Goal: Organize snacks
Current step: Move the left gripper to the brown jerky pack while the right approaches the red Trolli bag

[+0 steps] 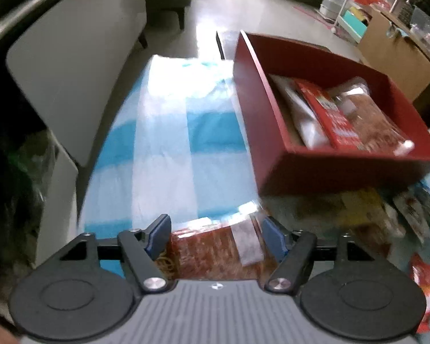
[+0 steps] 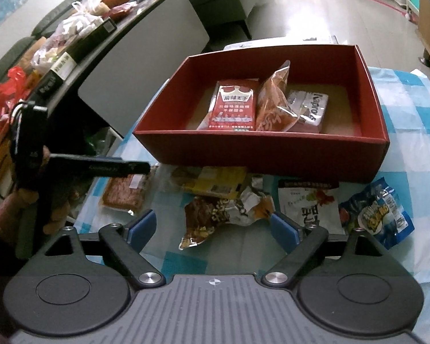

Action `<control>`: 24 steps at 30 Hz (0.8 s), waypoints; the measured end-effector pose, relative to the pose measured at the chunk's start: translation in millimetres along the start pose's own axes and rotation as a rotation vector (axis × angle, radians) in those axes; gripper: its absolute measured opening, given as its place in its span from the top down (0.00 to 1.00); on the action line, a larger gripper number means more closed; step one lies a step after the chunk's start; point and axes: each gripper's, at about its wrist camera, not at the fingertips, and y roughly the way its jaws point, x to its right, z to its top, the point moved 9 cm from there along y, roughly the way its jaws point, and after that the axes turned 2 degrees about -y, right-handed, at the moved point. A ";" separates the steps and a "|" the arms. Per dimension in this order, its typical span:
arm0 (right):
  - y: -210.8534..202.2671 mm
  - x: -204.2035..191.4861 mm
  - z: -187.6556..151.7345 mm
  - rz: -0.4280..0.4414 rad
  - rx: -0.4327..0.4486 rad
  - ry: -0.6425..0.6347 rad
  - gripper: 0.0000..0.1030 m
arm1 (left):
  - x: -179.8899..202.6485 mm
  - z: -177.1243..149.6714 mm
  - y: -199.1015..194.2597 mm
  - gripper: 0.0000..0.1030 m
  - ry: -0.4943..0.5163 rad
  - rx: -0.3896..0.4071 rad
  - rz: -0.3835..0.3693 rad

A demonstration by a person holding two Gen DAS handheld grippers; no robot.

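Note:
A red box (image 2: 261, 150) stands on the blue-checked tablecloth and holds three snack packs (image 2: 235, 106); it also shows in the left wrist view (image 1: 344, 169). My left gripper (image 1: 215, 236) has its jaws around a reddish-brown clear snack pack (image 1: 212, 253), low over the cloth, left of the box. In the right wrist view that gripper (image 2: 100, 169) hangs over the same pack (image 2: 126, 193). My right gripper (image 2: 213, 226) is open and empty above a crumpled brown and silver bag (image 2: 223, 212).
Loose snacks lie in front of the box: a yellow pack (image 2: 212, 179), a white and black pouch (image 2: 308, 203) and a blue bag (image 2: 378, 215). A grey chair (image 1: 71, 66) stands left of the table. A cluttered dark shelf (image 2: 57, 57) is at far left.

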 end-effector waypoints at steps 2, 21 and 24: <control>-1.9 0.0 -0.7 0.004 0.002 0.005 0.12 | 0.0 -15.4 -6.8 0.36 -0.020 -0.025 -0.015; -34.6 54.4 -89.6 -0.163 -0.011 0.241 0.04 | 43.1 -57.6 -16.8 0.31 0.028 -0.019 0.070; -27.7 61.4 -97.4 -0.194 -0.035 0.249 0.04 | 48.2 -57.9 -10.5 0.29 0.062 -0.011 0.118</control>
